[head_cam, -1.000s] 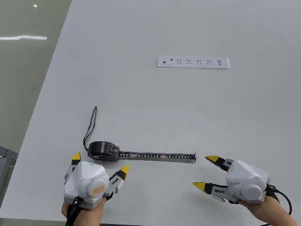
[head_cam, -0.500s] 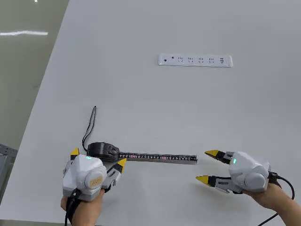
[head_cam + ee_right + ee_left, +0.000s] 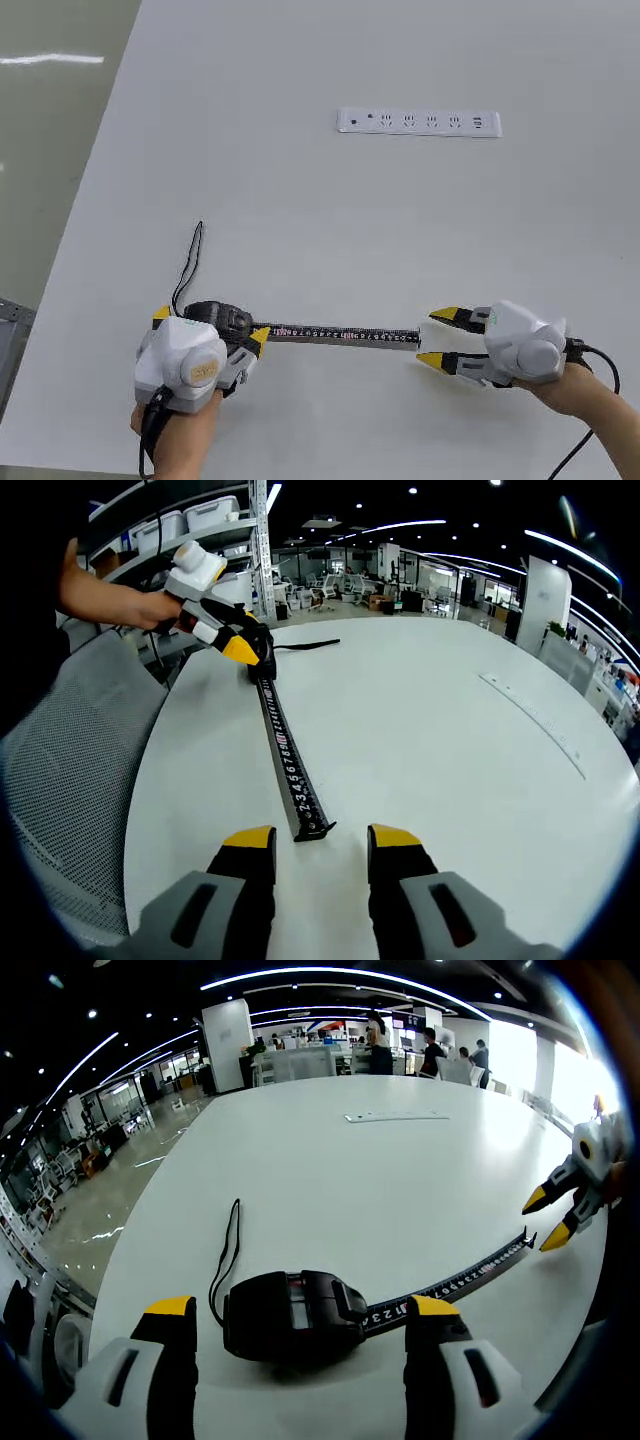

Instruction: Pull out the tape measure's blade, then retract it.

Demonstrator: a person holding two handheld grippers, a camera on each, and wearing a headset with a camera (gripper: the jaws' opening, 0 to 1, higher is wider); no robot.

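Observation:
A black tape measure case [image 3: 222,318] lies on the white table [image 3: 330,220] with its black wrist strap [image 3: 188,268] trailing away from me. Its blade [image 3: 340,334] is pulled out to the right and lies flat. My left gripper [image 3: 207,325] is open, its yellow-tipped jaws straddling the case [image 3: 295,1315] without closing on it. My right gripper [image 3: 432,338] is open with the blade's end hook [image 3: 312,832] just ahead of the gap between its jaws. The left gripper [image 3: 235,640] shows at the far end of the blade [image 3: 285,765] in the right gripper view.
A white power strip [image 3: 418,122] lies flat farther back on the table. The table's left edge [image 3: 90,200] drops to a greenish floor. A black cable [image 3: 592,420] trails from the right gripper. People and shelving stand far behind.
The left gripper moved forward until its jaws straddle the case. The right gripper moved left and narrowed around the blade's end.

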